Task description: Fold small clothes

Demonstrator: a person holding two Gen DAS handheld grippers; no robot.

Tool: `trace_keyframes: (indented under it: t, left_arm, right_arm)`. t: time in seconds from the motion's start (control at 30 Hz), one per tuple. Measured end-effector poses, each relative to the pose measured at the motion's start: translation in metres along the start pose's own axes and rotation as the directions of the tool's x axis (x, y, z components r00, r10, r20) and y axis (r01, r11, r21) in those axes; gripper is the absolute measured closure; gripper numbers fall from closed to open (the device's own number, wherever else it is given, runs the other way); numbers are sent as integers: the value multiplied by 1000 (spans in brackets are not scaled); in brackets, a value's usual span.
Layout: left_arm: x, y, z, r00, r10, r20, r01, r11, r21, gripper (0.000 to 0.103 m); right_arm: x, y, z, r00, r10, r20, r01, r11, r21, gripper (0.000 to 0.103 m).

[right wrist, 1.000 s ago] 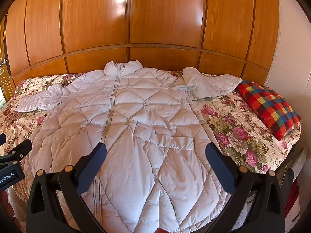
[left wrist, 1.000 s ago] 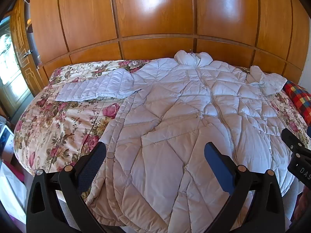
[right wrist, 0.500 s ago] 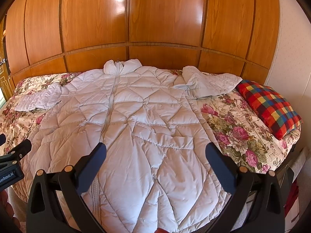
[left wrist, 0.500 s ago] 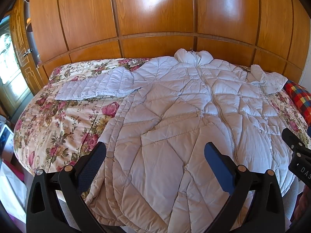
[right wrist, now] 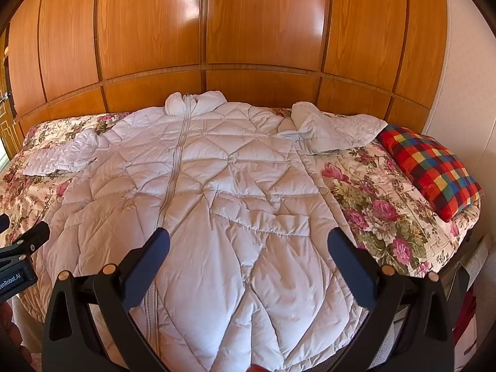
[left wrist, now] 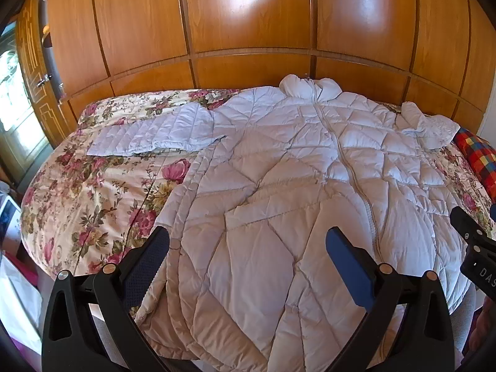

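A long white quilted puffer coat [left wrist: 294,186] lies flat and zipped on the floral bedspread [left wrist: 93,192], collar towards the wooden wall. Its left sleeve [left wrist: 155,136] stretches out to the left; its right sleeve [right wrist: 334,127] lies bunched at the far right. The coat also fills the right wrist view [right wrist: 217,204]. My left gripper [left wrist: 248,248] is open and empty above the coat's lower left part. My right gripper [right wrist: 248,241] is open and empty above the coat's lower right part. The hem hangs over the bed's near edge.
A red checked pillow [right wrist: 431,167] lies at the bed's right side near a white wall. Wooden wardrobe panels [left wrist: 248,24] stand behind the bed. A door and window [left wrist: 18,93] are at the left. The right gripper's side [left wrist: 474,248] shows at the left wrist view's edge.
Both views have dipped slightly towards the bed. Both grippers stay open and empty, and the coat has not moved.
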State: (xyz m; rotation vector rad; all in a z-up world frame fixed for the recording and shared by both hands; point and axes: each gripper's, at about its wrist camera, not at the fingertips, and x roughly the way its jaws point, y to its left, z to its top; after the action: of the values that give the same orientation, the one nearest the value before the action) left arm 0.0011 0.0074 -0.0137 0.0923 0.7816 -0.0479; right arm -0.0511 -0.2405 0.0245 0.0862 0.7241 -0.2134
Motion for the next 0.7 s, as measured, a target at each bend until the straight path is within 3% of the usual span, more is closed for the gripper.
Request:
trace_keyframes:
  t: [0.7]
  left_arm:
    - [15,5,5,998,5,-67,-7,999,-32,3]
  right_arm:
    - [7,3,-1,1000,4,-17,-4,1000,-6,2]
